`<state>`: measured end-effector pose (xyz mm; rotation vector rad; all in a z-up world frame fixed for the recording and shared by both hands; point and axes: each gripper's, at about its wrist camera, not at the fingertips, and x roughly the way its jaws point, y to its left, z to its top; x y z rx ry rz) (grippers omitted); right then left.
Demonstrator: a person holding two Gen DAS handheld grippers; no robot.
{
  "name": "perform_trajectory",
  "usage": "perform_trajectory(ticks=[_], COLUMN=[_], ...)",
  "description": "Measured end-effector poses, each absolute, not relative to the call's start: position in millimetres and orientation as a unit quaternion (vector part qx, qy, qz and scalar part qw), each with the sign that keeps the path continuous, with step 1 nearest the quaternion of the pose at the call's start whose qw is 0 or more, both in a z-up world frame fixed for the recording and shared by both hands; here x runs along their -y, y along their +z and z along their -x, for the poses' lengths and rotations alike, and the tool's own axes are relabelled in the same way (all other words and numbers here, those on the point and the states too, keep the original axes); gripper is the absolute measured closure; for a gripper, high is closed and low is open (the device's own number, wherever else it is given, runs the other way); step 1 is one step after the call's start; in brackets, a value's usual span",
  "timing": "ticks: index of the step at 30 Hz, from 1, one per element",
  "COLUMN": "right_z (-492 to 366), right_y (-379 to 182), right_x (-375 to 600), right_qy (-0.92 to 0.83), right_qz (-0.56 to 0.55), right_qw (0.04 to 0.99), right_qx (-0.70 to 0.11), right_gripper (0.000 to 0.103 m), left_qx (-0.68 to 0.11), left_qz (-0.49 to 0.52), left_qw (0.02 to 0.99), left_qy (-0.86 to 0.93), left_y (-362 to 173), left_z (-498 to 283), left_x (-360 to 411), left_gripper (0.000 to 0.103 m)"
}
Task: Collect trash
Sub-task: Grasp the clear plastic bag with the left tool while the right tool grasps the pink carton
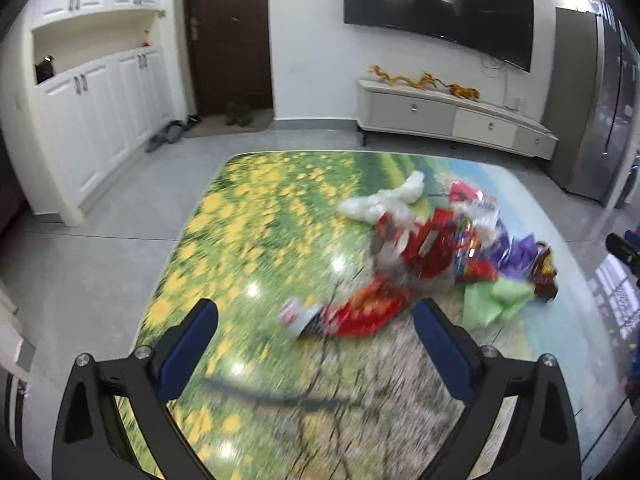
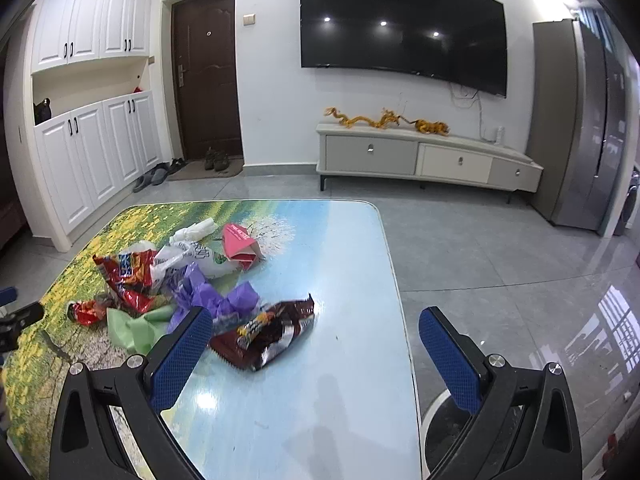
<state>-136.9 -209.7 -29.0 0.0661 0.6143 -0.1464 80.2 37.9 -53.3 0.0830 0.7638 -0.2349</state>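
A heap of trash lies on the picture-printed table (image 2: 320, 400): a dark brown snack wrapper (image 2: 268, 336), purple paper (image 2: 216, 300), green paper (image 2: 132, 328), a red wrapper (image 2: 128, 276), a white plastic bag (image 2: 200, 258) and a pink carton (image 2: 238, 246). My right gripper (image 2: 315, 320) is open, just short of the brown wrapper, with nothing between its pads. The left wrist view is blurred. There my left gripper (image 1: 314, 312) is open over the table (image 1: 240, 240), with a red wrapper (image 1: 360, 312) just beyond its fingertips, untouched. The other gripper's tip (image 1: 622, 248) shows at the right edge.
The table's right edge (image 2: 394, 280) drops to a grey tiled floor. A round dark container with a pale rim (image 2: 448, 432) stands on the floor below that edge. A TV cabinet (image 2: 420, 160), a door (image 2: 208, 80) and white cupboards (image 2: 92, 152) line the far walls.
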Motion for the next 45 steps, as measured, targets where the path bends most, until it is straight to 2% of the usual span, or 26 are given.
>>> perform_trajectory(ticks=[2, 6, 10, 11, 18, 22, 26, 28, 30, 36, 45], right_z=[123.3, 79.9, 36.7, 25.8, -46.4, -77.9, -93.8, -96.6, -97.8, -88.8, -54.7], right_y=[-24.3, -15.7, -14.4, -15.7, -38.4, -62.1, -83.5, -90.6, -95.4, -93.7, -55.3], right_x=[217.3, 230.3, 233.6, 232.3, 214.2, 206.0, 199.3, 197.5, 195.8, 195.9, 205.9], right_qy=[-0.059, 0.004, 0.058, 0.068, 0.140, 0.163, 0.172, 0.172, 0.178, 0.178, 0.165], right_qz=[-0.037, -0.051, -0.049, -0.045, -0.026, -0.030, -0.030, -0.027, -0.024, -0.024, -0.046], right_qw=[0.950, 0.940, 0.926, 0.923, 0.890, 0.866, 0.849, 0.845, 0.841, 0.848, 0.879], right_qx=[-0.304, -0.338, -0.369, -0.377, -0.432, -0.472, -0.499, -0.505, -0.511, -0.499, -0.445], right_gripper=[0.001, 0.025, 0.035, 0.037, 0.039, 0.040, 0.045, 0.051, 0.066, 0.072, 0.074], left_qx=[-0.384, -0.410, -0.439, -0.455, -0.522, -0.531, -0.533, -0.527, -0.524, -0.487, -0.410], left_qz=[-0.034, -0.025, -0.033, -0.037, -0.044, -0.053, -0.053, -0.054, -0.048, -0.037, -0.047], left_qw=[0.913, 0.896, 0.878, 0.868, 0.832, 0.824, 0.824, 0.828, 0.830, 0.853, 0.895], left_qy=[-0.133, -0.170, -0.190, -0.193, -0.186, -0.190, -0.185, -0.184, -0.185, -0.181, -0.168], left_y=[-50.2, -43.9, -47.9, -54.0, -89.7, -99.9, -109.1, -111.9, -112.0, -100.1, -52.5], left_z=[-103.4, -152.1, -193.6, -206.8, -251.4, -256.0, -260.1, -260.9, -262.9, -244.4, -185.7], left_x=[-30.2, -11.8, 12.1, 21.1, 43.4, 51.4, 52.6, 52.7, 51.7, 43.5, 28.9], left_gripper=[0.013, 0.016, 0.017, 0.020, 0.039, 0.058, 0.073, 0.075, 0.076, 0.078, 0.078])
